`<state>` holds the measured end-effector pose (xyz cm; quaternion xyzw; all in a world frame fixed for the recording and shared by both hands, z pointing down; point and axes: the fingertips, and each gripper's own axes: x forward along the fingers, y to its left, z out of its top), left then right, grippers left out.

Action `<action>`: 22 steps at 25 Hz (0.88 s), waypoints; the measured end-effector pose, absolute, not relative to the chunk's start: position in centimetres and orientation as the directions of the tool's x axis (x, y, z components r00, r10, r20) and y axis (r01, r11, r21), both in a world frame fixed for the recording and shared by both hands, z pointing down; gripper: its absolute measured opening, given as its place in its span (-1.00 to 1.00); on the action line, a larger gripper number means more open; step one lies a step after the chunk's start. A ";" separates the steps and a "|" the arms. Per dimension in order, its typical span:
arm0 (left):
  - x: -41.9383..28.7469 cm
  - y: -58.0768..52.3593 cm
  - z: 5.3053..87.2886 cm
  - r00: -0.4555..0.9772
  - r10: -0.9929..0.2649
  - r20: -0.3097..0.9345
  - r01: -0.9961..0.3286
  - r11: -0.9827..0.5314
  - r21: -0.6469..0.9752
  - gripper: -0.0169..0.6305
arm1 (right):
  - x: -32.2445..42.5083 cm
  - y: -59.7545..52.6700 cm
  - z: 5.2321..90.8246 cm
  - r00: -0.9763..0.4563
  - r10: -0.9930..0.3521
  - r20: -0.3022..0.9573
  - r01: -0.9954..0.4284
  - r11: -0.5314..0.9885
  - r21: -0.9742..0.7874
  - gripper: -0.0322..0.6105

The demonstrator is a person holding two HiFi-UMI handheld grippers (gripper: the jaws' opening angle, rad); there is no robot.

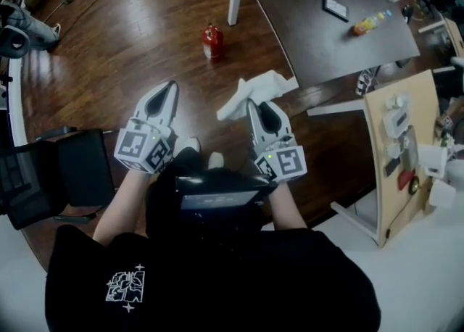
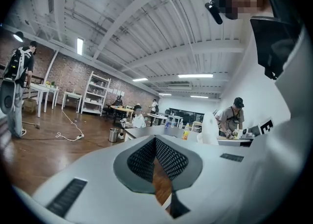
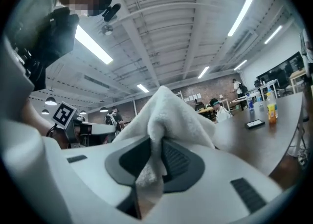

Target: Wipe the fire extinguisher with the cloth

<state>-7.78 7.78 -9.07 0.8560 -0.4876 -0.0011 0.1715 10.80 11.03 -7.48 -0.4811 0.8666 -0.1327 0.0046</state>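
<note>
The head view shows the small red fire extinguisher (image 1: 212, 42) standing on the shiny brown wooden floor (image 1: 130, 48). It is in the upper middle of the frame, well apart from both grippers. Neither gripper view shows it. They tilt up at a white ceiling with long lights, and people stand far off.

The right gripper view shows the right gripper (image 3: 155, 154) pinching the fluffy white cloth (image 3: 168, 115) between its fingers (image 3: 178, 162). The left gripper view shows the left gripper (image 2: 155, 142) with its fingers (image 2: 168, 159) pressed together at the tips, holding nothing.

A dark bench (image 1: 319, 26) fills the upper right of the head view. A black chair (image 1: 65, 171) is at the left.
</note>
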 end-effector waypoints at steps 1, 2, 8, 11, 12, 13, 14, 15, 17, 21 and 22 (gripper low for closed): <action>-8.0 8.0 -9.3 0.524 -0.838 0.154 -0.834 -0.467 0.296 -0.94 | 10.5 11.2 -7.6 -0.536 -0.836 0.122 -0.834 0.502 -0.227 -0.64; -8.2 8.2 -9.5 0.522 -0.841 0.145 -0.834 -0.466 0.295 -0.94 | 10.3 11.2 -7.8 -0.532 -0.838 0.122 -0.837 0.499 -0.222 -0.64; -8.8 9.7 -10.7 0.531 -0.838 0.123 -0.832 -0.489 0.262 -0.94 | 9.1 12.0 -9.0 -0.505 -0.856 0.115 -0.854 0.475 -0.215 -0.64; -9.1 10.5 -11.6 0.547 -0.829 0.115 -0.821 -0.504 0.269 -0.94 | 8.0 12.7 -9.6 -0.499 -0.860 0.108 -0.856 0.470 -0.216 -0.64; -9.2 10.8 -11.7 0.551 -0.827 0.113 -0.818 -0.508 0.270 -0.94 | 7.5 13.0 -9.7 -0.500 -0.859 0.107 -0.855 0.471 -0.216 -0.64; -9.5 11.1 -11.8 0.555 -0.825 0.110 -0.815 -0.512 0.269 -0.94 | 7.0 13.3 -9.8 -0.502 -0.858 0.107 -0.854 0.473 -0.216 -0.64; -9.7 11.4 -11.8 0.558 -0.822 0.108 -0.813 -0.517 0.266 -0.94 | 6.5 13.6 -9.8 -0.502 -0.858 0.108 -0.854 0.473 -0.217 -0.64; -10.0 11.7 -11.8 0.562 -0.820 0.108 -0.811 -0.522 0.263 -0.94 | 6.0 14.0 -9.8 -0.502 -0.858 0.110 -0.854 0.472 -0.218 -0.64; -10.7 12.2 -11.6 0.568 -0.815 0.115 -0.809 -0.526 0.264 -0.94 | 5.0 14.6 -9.7 -0.502 -0.858 0.112 -0.855 0.472 -0.218 -0.64; -11.8 12.6 -11.9 0.581 -0.807 0.102 -0.796 -0.538 0.278 -0.94 | 3.2 15.1 -10.0 -0.500 -0.858 0.113 -0.856 0.471 -0.210 -0.64; -11.9 12.6 -12.1 0.585 -0.805 0.093 -0.791 -0.543 0.282 -0.94 | 3.0 15.2 -10.0 -0.497 -0.860 0.114 -0.858 0.469 -0.208 -0.64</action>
